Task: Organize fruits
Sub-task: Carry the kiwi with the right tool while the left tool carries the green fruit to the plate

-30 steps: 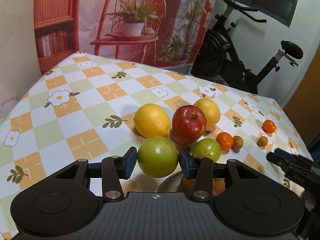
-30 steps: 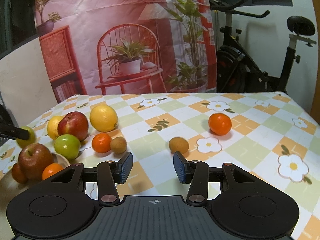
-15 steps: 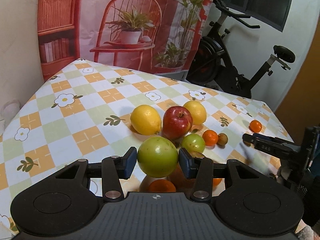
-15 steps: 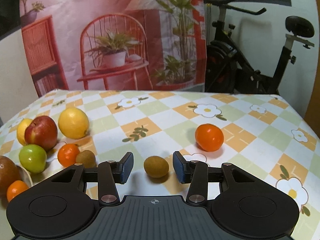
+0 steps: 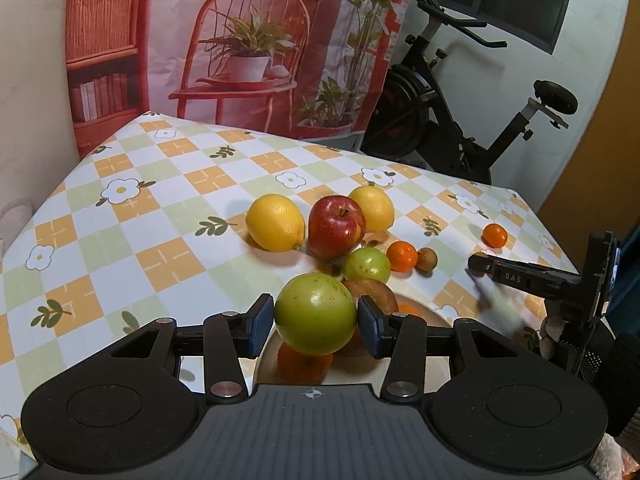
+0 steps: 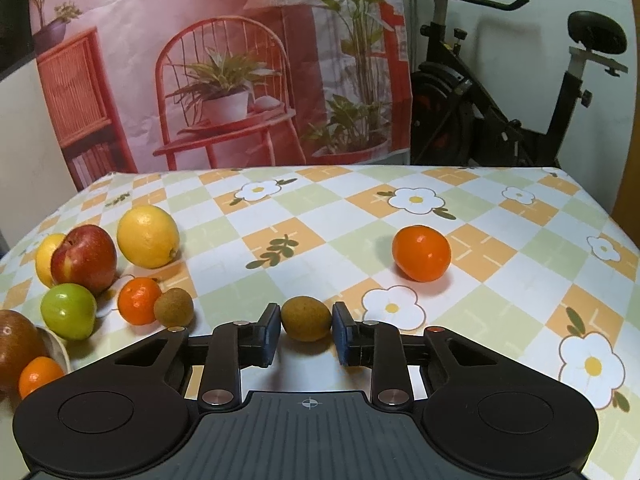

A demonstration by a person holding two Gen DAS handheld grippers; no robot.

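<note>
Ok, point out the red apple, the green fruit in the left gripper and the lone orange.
red apple (image 5: 336, 226), left wrist view, middle of its skin.
green fruit (image 5: 315, 314), left wrist view, its front face.
lone orange (image 6: 421, 253), right wrist view, its centre.

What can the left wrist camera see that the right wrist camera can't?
Only the left wrist view shows the big green apple held in the left gripper over the bowl.

Only the right wrist view shows the small brown fruit pinched between the right gripper fingers, which have just been closing.

Both show the red apple, two lemons, the small green apple and the lone orange.
</note>
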